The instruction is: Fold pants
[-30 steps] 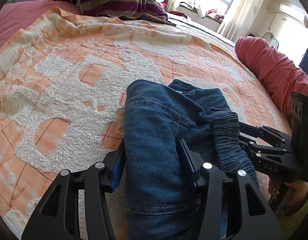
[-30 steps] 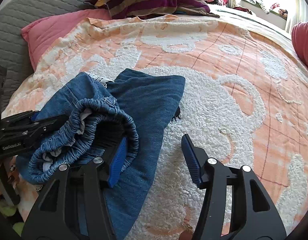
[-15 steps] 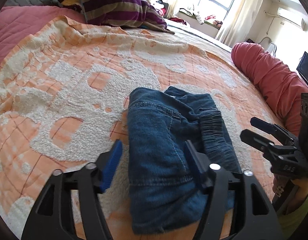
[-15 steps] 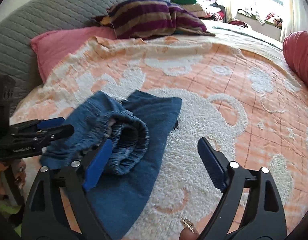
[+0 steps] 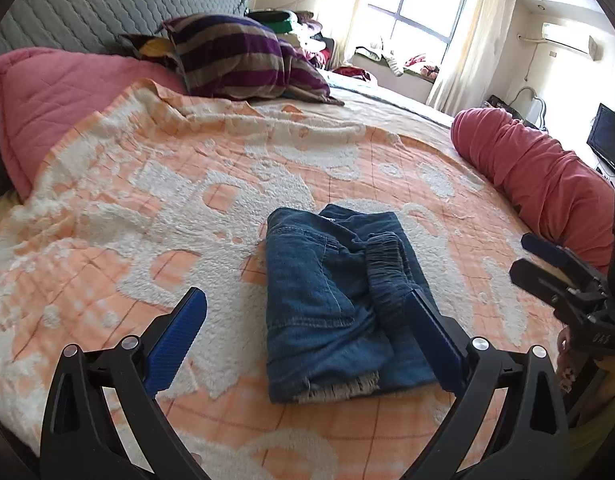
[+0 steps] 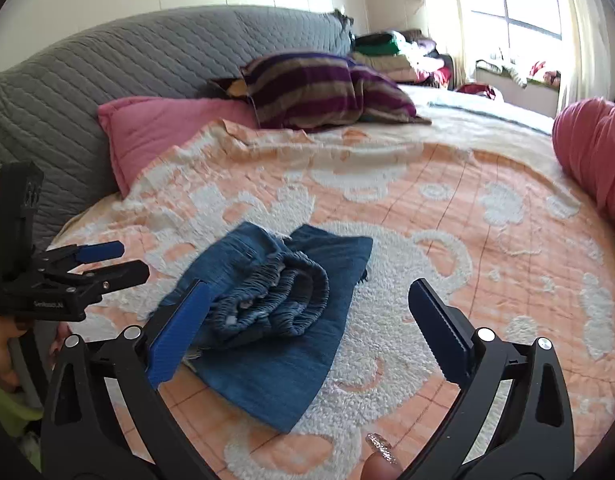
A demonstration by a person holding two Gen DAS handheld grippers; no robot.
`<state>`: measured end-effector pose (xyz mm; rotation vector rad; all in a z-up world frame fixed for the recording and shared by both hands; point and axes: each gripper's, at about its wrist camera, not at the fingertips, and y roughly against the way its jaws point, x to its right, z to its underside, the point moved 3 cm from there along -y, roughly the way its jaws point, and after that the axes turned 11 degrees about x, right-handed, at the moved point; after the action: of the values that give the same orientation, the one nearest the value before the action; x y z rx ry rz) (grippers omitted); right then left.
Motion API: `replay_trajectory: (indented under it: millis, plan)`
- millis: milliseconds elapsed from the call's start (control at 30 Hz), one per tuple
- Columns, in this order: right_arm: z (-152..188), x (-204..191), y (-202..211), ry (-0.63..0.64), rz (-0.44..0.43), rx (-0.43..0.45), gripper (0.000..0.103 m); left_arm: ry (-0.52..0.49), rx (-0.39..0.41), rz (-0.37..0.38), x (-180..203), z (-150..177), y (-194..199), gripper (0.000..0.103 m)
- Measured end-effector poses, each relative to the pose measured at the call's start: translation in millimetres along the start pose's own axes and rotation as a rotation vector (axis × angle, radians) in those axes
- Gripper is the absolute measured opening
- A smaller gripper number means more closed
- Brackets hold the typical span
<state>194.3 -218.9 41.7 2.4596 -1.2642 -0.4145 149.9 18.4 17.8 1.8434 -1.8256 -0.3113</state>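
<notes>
The blue denim pants [image 5: 319, 280] lie folded in a compact bundle on the orange-and-white blanket [image 5: 147, 208], elastic waistband on top. My left gripper [image 5: 305, 298] hovers above and behind them; its jaws are opening wide and nothing is pressed between its blue pads. In the right wrist view the pants [image 6: 291, 344] rest just ahead of my right gripper [image 6: 309, 286], whose jaws are also opening and hold nothing. Each gripper shows in the other's view: the right gripper [image 5: 547, 264] at the right edge, the left gripper [image 6: 103, 260] at the left edge.
A purple striped pillow [image 5: 235, 60] and a pink pillow [image 5: 47, 96] lie at the grey quilted headboard [image 6: 107, 68]. A red bolster [image 5: 539, 176] runs along the bed's right side. A person's fingertip [image 6: 381, 450] shows at the bottom. Bare blanket surrounds the pants.
Both grippers let go of the pants, spread their jaws wide and drew back and upward. The pants now lie folded and free on the blanket.
</notes>
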Motion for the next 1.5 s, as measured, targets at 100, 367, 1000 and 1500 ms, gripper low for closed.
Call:
replay_trajectory:
  millis: [100,367,1000,1500]
  plan:
    - [-2.6,-7.6,16.6,0.031,0.007,0.032,0.094,-0.013,0.013,-0.005,2.9,2.5,14.6,0.098]
    - [-0.1,-32.7,53.1,0.102,0.02,0.079,0.094,-0.034,0.043,0.002,7.9,17.0,61.3,0.099]
    - [69.1,-35.1,59.7,0.04,0.057,-0.095,0.094,-0.024,-0.081,-0.051,-14.2,81.9,74.7,0.099]
    - [84.3,-34.2,47.2,0.011,0.051,-0.151,0.094,-0.026,-0.103,-0.058,-11.9,91.8,67.2,0.099]
